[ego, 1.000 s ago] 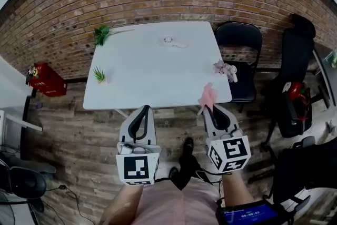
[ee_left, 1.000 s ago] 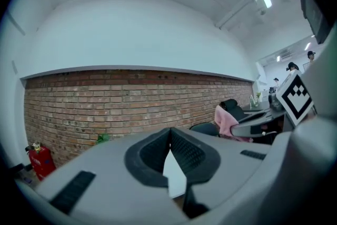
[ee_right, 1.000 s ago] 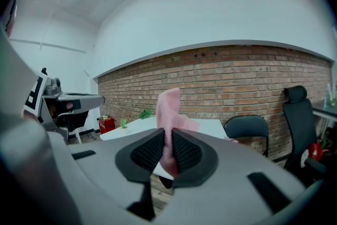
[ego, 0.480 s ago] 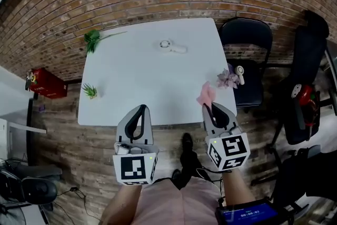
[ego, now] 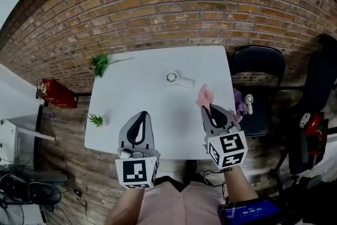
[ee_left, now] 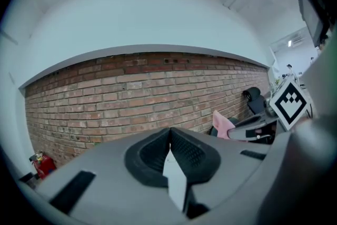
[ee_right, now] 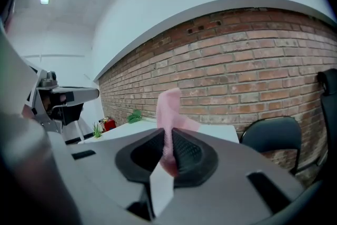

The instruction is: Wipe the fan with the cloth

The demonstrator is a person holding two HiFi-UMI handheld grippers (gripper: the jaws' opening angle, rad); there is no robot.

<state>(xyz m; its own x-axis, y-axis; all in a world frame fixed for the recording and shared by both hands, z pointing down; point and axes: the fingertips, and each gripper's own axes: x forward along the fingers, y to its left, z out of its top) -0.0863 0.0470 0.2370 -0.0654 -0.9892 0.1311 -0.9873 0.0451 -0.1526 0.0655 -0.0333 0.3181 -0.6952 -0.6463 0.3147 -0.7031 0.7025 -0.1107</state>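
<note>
Both claws have come forward over the near edge of the white worktop (ego: 131,92). The left claw (ego: 141,115) is clenched on nothing, and the right claw (ego: 205,109) grasps the pink cloth (ego: 205,96), which stands up from its tips. Farther off, at ten o'clock from the cloth and apart from it, lies the white fan (ego: 178,79).

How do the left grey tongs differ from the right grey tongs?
The left grey tongs are shut on nothing; the right grey tongs are shut on a pink cloth. The left tongs hang over the middle of the white table, the right tongs near its right edge. Both point toward the brick wall.
</note>
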